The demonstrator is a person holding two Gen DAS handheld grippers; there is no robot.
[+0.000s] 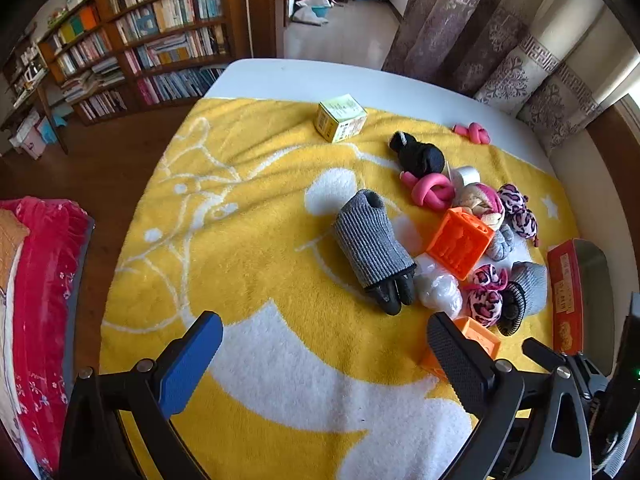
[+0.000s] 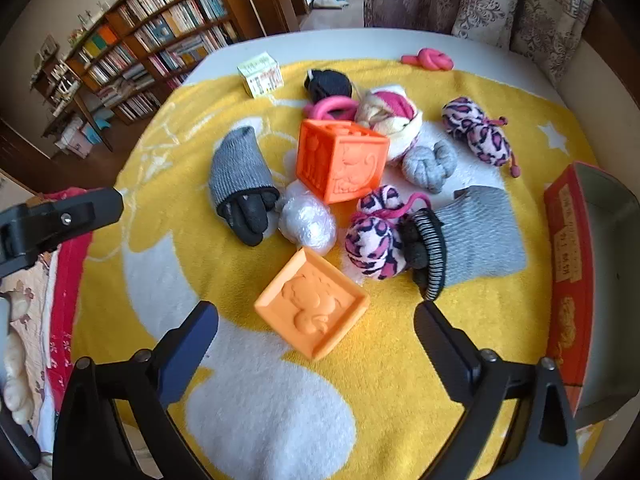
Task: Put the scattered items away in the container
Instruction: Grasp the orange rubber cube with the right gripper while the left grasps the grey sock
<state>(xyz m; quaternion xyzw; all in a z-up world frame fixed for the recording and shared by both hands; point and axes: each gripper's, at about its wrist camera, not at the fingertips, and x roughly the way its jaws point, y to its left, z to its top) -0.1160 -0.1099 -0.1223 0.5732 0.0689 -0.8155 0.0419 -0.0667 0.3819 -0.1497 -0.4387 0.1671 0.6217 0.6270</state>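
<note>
Scattered items lie on a yellow and white blanket (image 2: 400, 360). My right gripper (image 2: 316, 312) is open, and a flat orange block (image 2: 312, 304) lies between its fingertips with neither pad touching it. Beyond it are an orange cube (image 2: 340, 160), a plastic-wrap ball (image 2: 308, 220), a grey glove (image 2: 240, 176), leopard plush balls (image 2: 376, 236) and another grey glove (image 2: 480, 236). The red container (image 2: 560, 240) stands at the right edge. My left gripper (image 1: 324, 328) is open over bare blanket, short of the grey glove (image 1: 372, 248) and to the left of the orange block (image 1: 480, 340).
Further back lie a yellow-green box (image 1: 340, 118), a black sock roll (image 1: 420, 156), pink knotted foam (image 1: 432, 192), a white tape roll (image 1: 468, 176) and a second pink knot (image 1: 472, 132). A bookshelf (image 1: 152, 40) and curtains (image 1: 520, 60) stand behind the table. Red bedding (image 1: 40, 280) is at the left.
</note>
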